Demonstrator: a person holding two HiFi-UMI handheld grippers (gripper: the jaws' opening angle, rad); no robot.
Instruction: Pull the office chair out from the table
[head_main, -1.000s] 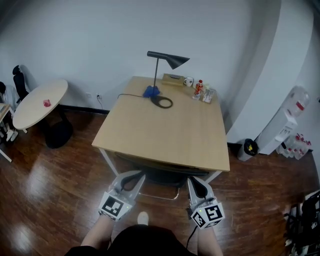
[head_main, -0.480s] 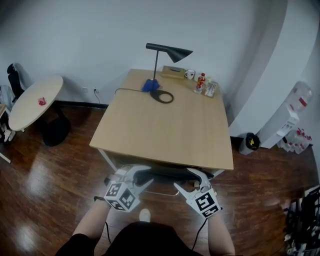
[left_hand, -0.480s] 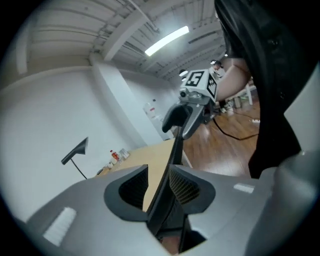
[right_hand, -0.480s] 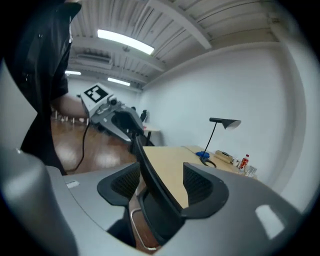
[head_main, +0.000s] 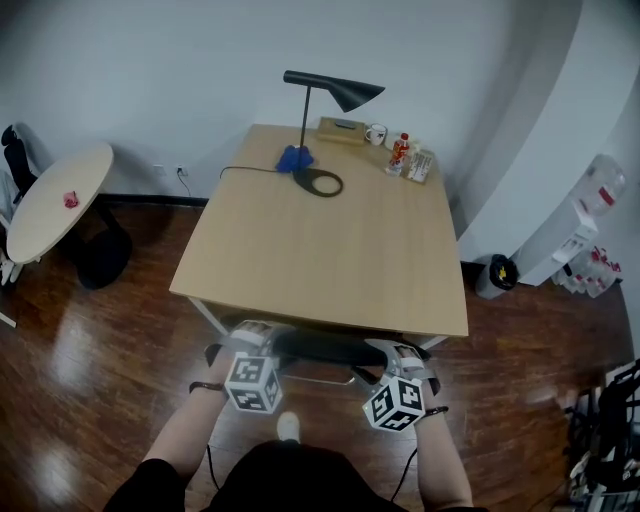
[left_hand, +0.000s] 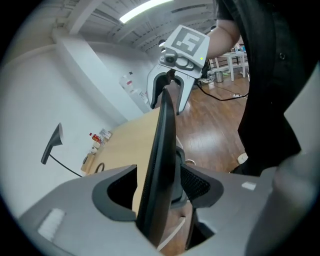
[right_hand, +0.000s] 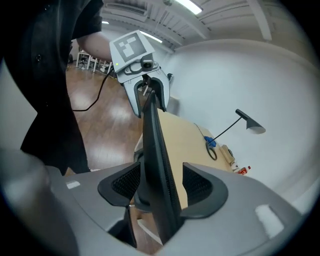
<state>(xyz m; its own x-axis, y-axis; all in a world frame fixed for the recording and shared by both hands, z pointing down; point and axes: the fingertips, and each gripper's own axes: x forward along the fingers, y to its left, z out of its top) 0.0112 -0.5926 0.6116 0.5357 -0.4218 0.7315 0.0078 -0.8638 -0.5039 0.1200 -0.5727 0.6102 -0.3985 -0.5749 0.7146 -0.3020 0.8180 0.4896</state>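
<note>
Black office chair (head_main: 318, 348): tucked under light wooden table (head_main: 330, 250), unpulled. Left gripper (head_main: 250, 340), right gripper (head_main: 398, 352): jaws just opened, straddling backrest, apparently not clamped.

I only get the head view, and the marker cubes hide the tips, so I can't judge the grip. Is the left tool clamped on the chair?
Observer: No. The chair back stands between the left tool's jaws, which are apart and have just been opening.
Operator: And the right tool?
Observer: Same there: its jaws have just been opening and straddle the back's top edge, a gap on each side.
</note>
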